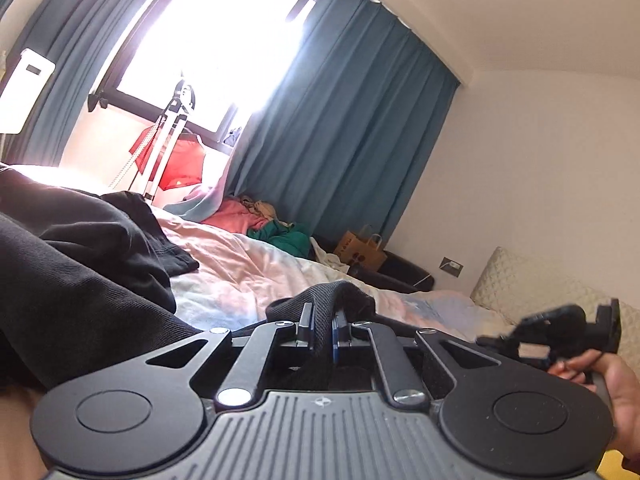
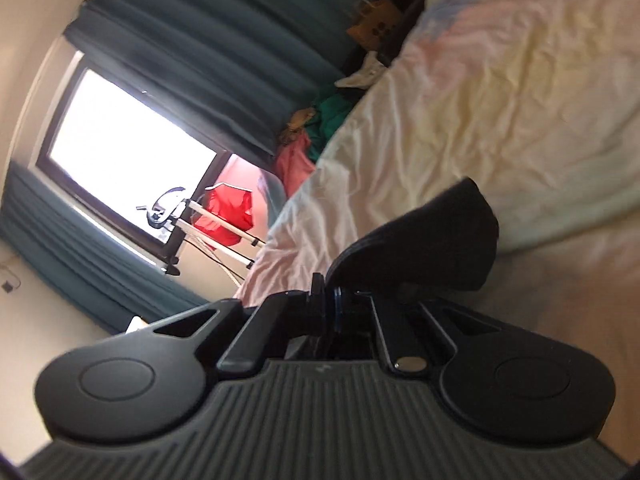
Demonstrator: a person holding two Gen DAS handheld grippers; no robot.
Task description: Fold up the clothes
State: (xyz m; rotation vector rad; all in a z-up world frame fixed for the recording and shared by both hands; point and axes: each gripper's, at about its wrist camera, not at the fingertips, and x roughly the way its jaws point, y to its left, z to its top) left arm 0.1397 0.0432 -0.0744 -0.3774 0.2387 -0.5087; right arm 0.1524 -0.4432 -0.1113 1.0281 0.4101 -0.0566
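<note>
black garment (image 1: 80,264): edges pinched in closed left gripper (image 1: 322,330) and right gripper (image 2: 326,300), bed (image 2: 500,100) at 12 o'clock; step: lifting; next: spread flat.

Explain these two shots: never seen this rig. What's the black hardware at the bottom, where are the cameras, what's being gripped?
No robot arm here: a person carries a handheld two-finger gripper in each hand, and each one has a fisheye camera looking forward along its fingers. The black hardware at the bottom is the gripper's own body.

The left wrist view shows the left gripper shut on a fold of the black garment, which lies across the bed. The person's right hand with the other tool shows at its right edge.

The right wrist view is rolled sideways. The right gripper is shut on black cloth too; whether it is the same garment I cannot tell.

Coloured clothes are piled by the curtain.
</note>
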